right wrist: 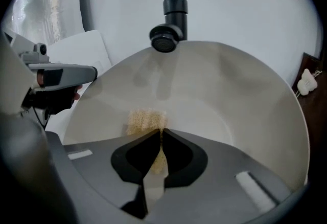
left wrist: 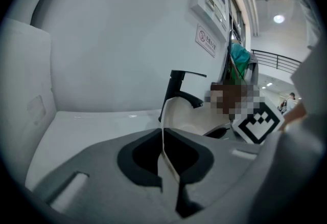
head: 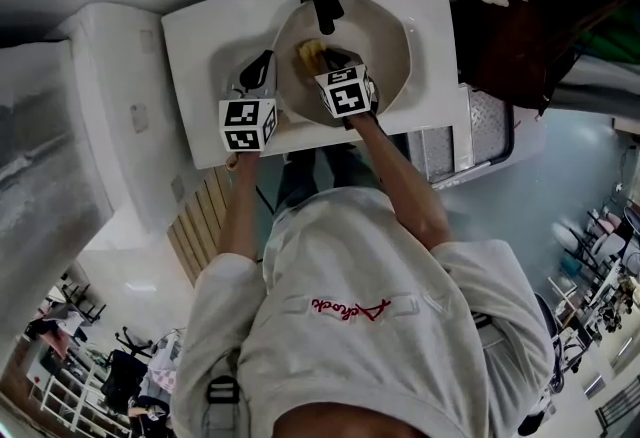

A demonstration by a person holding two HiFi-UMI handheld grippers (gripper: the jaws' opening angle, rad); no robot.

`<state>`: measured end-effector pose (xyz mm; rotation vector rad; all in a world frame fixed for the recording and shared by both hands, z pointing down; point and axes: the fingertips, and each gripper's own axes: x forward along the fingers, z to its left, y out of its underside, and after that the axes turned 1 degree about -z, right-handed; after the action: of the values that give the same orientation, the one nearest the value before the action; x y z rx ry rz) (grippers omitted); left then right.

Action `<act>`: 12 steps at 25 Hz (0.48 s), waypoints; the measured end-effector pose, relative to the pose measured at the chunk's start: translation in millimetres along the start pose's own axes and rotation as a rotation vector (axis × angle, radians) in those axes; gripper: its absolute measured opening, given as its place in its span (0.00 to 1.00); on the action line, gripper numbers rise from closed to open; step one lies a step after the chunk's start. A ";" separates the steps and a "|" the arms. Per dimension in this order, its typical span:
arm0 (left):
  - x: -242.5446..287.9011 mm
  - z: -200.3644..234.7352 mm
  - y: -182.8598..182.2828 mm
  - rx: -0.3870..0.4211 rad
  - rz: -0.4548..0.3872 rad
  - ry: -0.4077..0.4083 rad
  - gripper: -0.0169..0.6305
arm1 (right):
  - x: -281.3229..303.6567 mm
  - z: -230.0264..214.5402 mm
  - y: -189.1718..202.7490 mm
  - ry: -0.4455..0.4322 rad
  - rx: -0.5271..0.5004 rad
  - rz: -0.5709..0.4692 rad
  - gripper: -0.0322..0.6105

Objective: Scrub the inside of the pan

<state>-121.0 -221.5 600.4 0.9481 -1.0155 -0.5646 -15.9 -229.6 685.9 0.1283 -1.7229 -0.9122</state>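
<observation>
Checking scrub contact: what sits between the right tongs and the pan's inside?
A yellowish scouring pad, clamped in the right tongs, rests against the pan inner wall, seen in the right gripper view.

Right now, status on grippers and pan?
Left gripper shut on pan rim. Right gripper shut on sponge, inside pan. Faucet overhangs the pan.
</observation>
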 end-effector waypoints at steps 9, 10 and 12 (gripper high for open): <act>0.1 -0.2 0.6 0.007 0.007 0.010 0.05 | -22.2 -65.9 17.5 0.143 0.100 0.028 0.09; 0.2 -0.1 0.5 0.006 0.006 0.011 0.05 | -24.0 -71.7 19.0 0.156 0.111 0.033 0.09; 0.6 -0.3 0.2 0.006 0.006 0.012 0.05 | -26.0 -81.3 23.9 0.180 0.128 0.045 0.09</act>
<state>-120.4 -221.7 600.9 0.9521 -1.0094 -0.5508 72.1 -240.7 686.8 0.2480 -1.6094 -0.7354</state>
